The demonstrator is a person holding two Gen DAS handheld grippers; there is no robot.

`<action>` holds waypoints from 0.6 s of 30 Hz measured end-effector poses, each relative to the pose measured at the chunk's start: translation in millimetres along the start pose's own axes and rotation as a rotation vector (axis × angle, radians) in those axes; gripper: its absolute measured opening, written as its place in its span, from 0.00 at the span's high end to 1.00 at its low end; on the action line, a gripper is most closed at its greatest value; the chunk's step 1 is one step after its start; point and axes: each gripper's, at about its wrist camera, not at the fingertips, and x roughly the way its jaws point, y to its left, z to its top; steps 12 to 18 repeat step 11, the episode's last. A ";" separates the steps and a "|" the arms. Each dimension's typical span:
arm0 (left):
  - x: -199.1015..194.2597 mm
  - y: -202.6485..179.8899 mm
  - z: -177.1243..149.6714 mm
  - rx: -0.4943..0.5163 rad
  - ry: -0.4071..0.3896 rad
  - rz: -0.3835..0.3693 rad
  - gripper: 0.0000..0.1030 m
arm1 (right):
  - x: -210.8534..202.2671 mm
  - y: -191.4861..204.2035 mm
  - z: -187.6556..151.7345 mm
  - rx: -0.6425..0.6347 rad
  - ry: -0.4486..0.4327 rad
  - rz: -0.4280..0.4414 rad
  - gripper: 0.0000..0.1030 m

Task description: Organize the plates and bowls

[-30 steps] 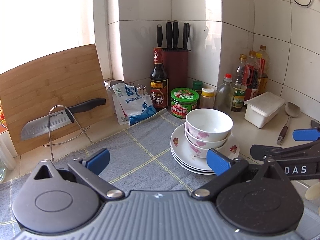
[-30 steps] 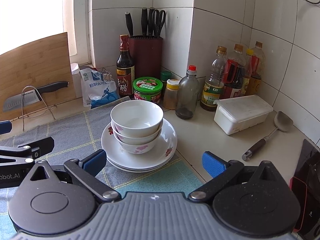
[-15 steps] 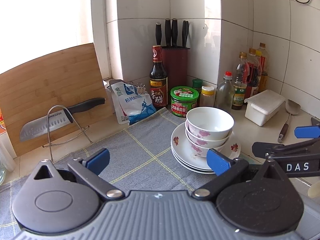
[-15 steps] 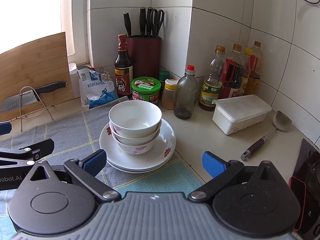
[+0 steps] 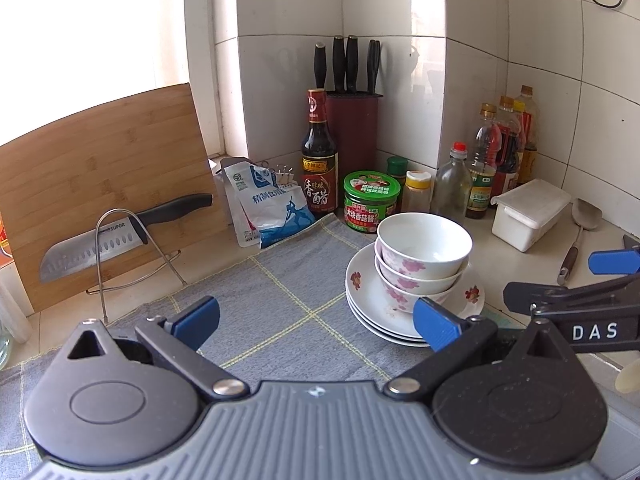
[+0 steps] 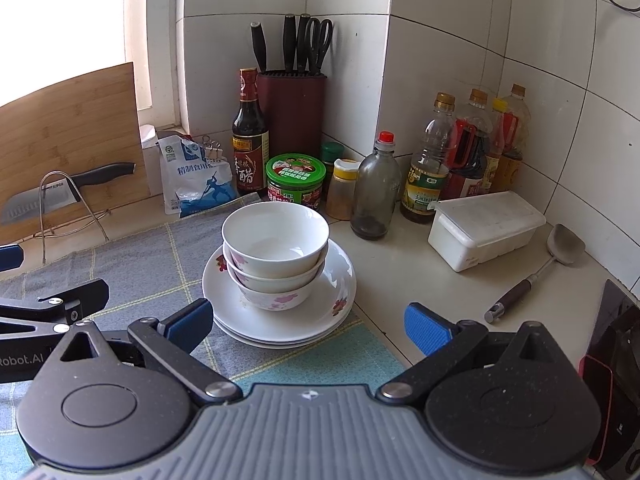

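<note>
The left gripper (image 5: 316, 320) is held low over the grey checked cloth (image 5: 280, 276), its blue fingers spread wide with nothing between them. The right gripper (image 6: 306, 322) is held in the same way, also spread and empty, just before the stack of dishes. Each gripper is seen only partly at the edge of the other's view, and the hands that hold them are hidden behind the cameras.

Three bowls (image 6: 276, 240) are nested upright on a pile of plates (image 6: 320, 312), which is placed at the right edge of the cloth. How many plates are stacked is hard to count; about three rims are seen.

Farther back, a green-lidded jar (image 6: 295, 176), a vinegar bottle (image 6: 250, 136) and a knife block (image 6: 292, 108) are set against the tiled corner. The labels are too small to be read fully.
</note>
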 end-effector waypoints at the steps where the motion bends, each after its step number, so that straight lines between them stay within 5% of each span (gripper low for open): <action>1: 0.0 0.2 -0.1 0.000 0.000 -0.001 0.01 | -0.2 0.0 0.1 0.000 -0.001 -0.001 0.00; 18: 2.2 1.1 0.7 -0.005 -0.001 -0.003 0.01 | 1.0 0.0 2.0 -0.002 -0.002 -0.005 0.00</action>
